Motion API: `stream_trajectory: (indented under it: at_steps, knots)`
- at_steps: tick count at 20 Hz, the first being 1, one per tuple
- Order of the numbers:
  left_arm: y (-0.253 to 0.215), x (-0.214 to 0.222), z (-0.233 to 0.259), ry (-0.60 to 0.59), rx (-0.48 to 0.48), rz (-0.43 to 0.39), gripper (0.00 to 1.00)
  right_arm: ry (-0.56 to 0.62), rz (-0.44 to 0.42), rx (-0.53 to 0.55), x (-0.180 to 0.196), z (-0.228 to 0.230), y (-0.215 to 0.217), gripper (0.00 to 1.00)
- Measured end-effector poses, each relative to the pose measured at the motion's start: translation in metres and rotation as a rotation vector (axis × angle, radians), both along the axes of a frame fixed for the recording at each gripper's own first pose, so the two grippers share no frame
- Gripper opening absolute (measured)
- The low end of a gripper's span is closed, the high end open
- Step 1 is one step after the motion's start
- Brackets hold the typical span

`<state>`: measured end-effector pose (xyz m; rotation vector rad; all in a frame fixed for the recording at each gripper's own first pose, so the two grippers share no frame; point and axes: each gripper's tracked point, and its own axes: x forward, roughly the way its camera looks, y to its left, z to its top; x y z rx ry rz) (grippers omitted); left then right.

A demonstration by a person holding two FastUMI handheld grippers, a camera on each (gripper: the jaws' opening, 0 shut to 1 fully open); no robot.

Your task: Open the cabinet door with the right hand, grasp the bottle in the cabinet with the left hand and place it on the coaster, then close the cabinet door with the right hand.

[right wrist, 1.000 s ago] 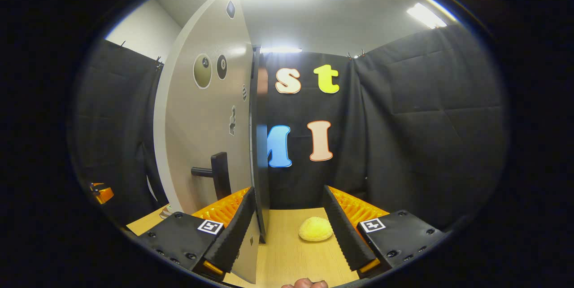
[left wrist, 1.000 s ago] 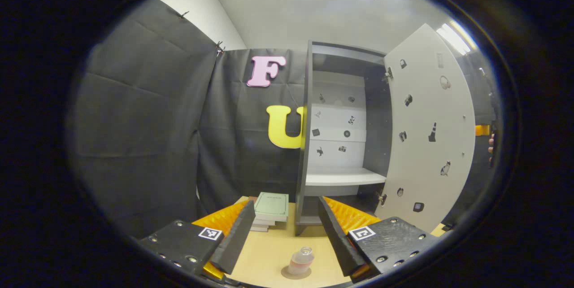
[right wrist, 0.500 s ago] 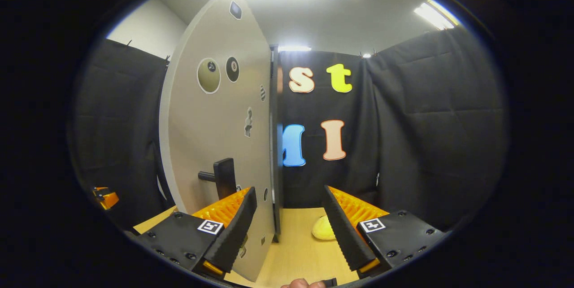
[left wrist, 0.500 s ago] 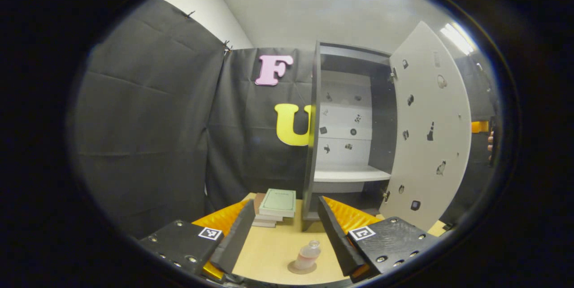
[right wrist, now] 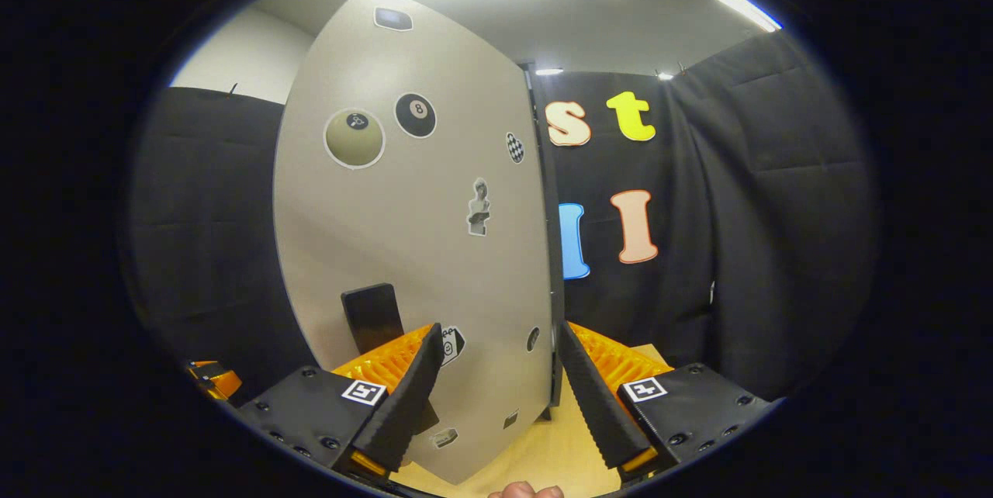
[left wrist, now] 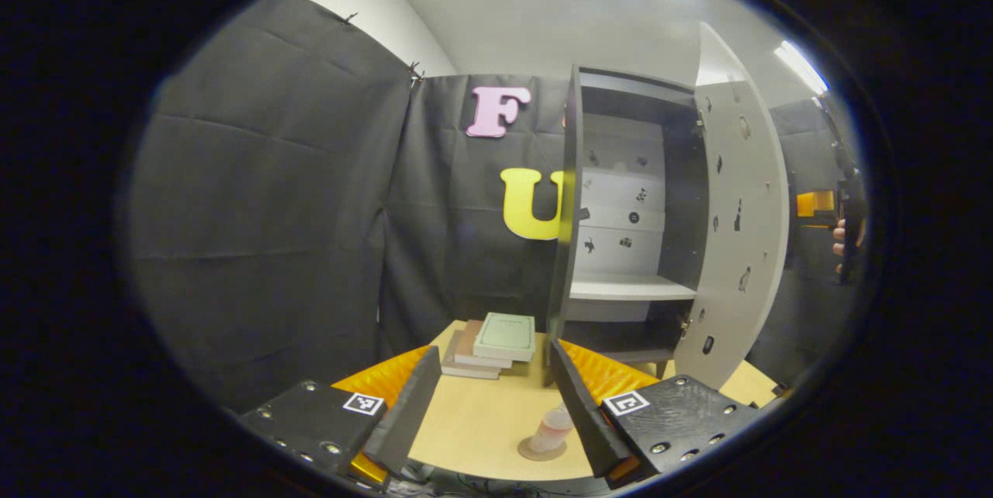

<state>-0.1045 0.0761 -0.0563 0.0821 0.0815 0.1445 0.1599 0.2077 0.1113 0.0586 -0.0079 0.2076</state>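
Observation:
A small clear bottle (left wrist: 554, 427) with pinkish liquid stands upright on a round coaster (left wrist: 535, 451) on the table, just inside my left gripper's right finger. My left gripper (left wrist: 494, 356) is open, holds nothing, and sits back from the bottle. The dark cabinet (left wrist: 621, 195) stands behind, its grey door (left wrist: 738, 211) swung partway toward shut; its white shelf shows bare. In the right gripper view the door's outer face (right wrist: 419, 234) with stickers looms close. My right gripper (right wrist: 500, 335) is open right before it, beside the black handle (right wrist: 372, 316); whether it touches is unclear.
A stack of books (left wrist: 496, 339) lies on the wooden table (left wrist: 473, 424) left of the cabinet. A hand (left wrist: 839, 238) shows past the door's free edge. Black cloth walls close in on all sides. A fingertip (right wrist: 527, 491) peeks in at the bottom.
The door has swung toward shut, its outer face turning to my right gripper and hiding the yellow object on the table. The left gripper has drawn back and drifted left of the bottle.

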Motion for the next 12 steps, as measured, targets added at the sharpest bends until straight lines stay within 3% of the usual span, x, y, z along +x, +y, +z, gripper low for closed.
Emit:
stream_trajectory:
  at_steps: [12]
  knots:
    - [0.039, -0.010, -0.006, 0.036, -0.021, 0.051, 0.84, 0.019, 0.223, -0.025, 0.032, -0.005, 0.146, 0.96]
